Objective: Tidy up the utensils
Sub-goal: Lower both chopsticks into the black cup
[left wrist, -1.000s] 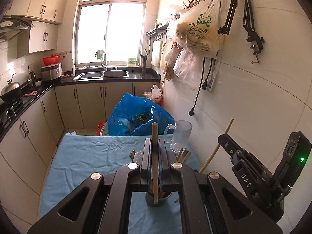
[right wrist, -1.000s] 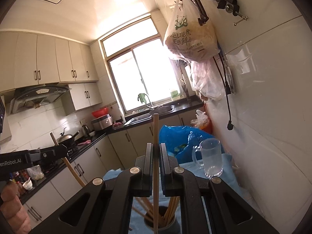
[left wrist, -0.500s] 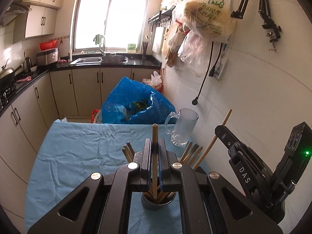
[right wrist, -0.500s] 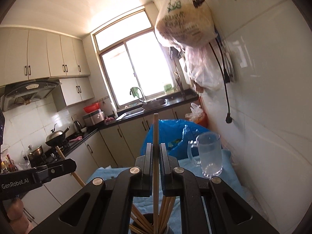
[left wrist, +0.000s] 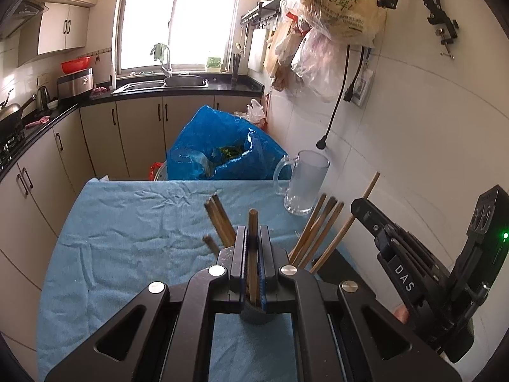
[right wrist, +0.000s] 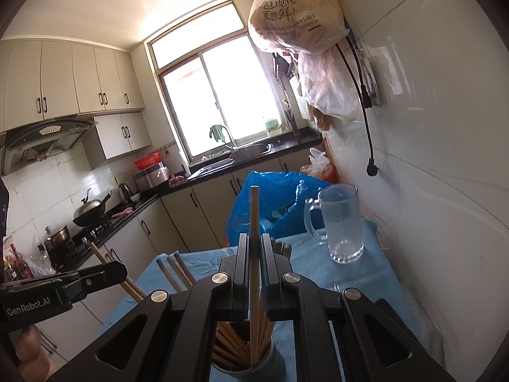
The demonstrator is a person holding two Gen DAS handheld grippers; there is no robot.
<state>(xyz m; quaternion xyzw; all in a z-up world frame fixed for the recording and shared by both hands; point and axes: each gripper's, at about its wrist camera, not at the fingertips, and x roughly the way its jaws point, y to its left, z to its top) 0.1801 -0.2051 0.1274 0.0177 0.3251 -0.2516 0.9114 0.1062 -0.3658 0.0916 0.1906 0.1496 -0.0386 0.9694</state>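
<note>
Two hand-held grippers each pinch one wooden chopstick upright: the left hand-held gripper (left wrist: 253,264) clamps its chopstick (left wrist: 253,238), the right hand-held gripper (right wrist: 254,267) clamps its own chopstick (right wrist: 254,222), whose lower end dips into the holder. Under both stands the round chopstick holder (right wrist: 254,358), full of leaning chopsticks, on the blue-clothed desk (left wrist: 133,222). Near the wall stands a glass mug (right wrist: 342,222); beyond the desk, a blue bag (left wrist: 219,149).
</note>
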